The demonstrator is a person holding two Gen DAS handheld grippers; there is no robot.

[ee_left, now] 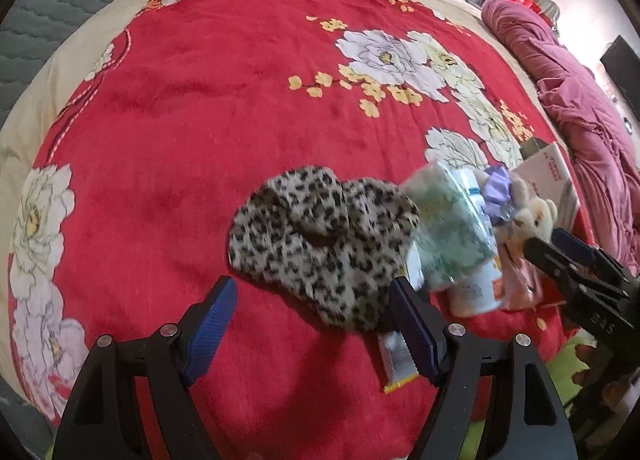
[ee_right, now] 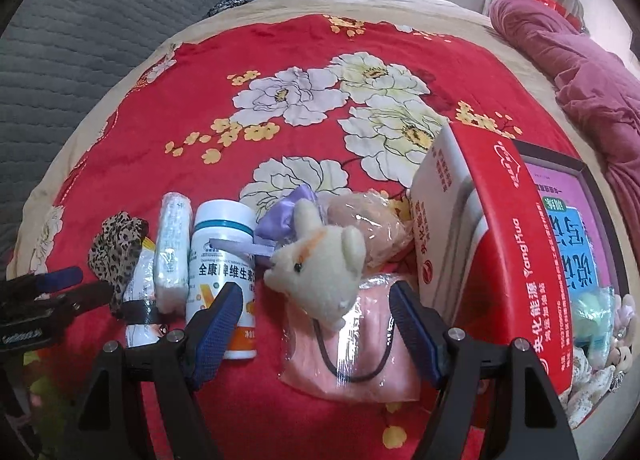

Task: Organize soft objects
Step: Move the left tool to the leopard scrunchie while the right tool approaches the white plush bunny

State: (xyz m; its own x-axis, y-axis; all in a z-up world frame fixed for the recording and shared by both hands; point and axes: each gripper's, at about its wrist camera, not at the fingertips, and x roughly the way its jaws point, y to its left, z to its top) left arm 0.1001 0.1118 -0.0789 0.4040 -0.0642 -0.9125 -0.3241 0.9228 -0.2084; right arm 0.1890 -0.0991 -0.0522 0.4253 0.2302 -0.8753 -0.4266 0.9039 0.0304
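My left tool (ee_left: pixel 312 324) gapes empty over the floppy leopard-print fabric pouch (ee_left: pixel 320 240) on the red floral bed blanket (ee_left: pixel 200 100); light, limp, pinch mid-fold. My right tool (ee_right: pixel 316 320) is likewise wide, with the cream plush rabbit (ee_right: pixel 320 272) at 12 o'clock; squashy, take its body.

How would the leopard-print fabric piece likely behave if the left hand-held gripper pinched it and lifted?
The leopard-print fabric piece lies bunched in soft folds, so it would probably droop and unfold rather than hold shape. It looks like thin cloth, likely light. Its fuzzy surface suggests the left hand-held gripper, now open, would hold without slipping.
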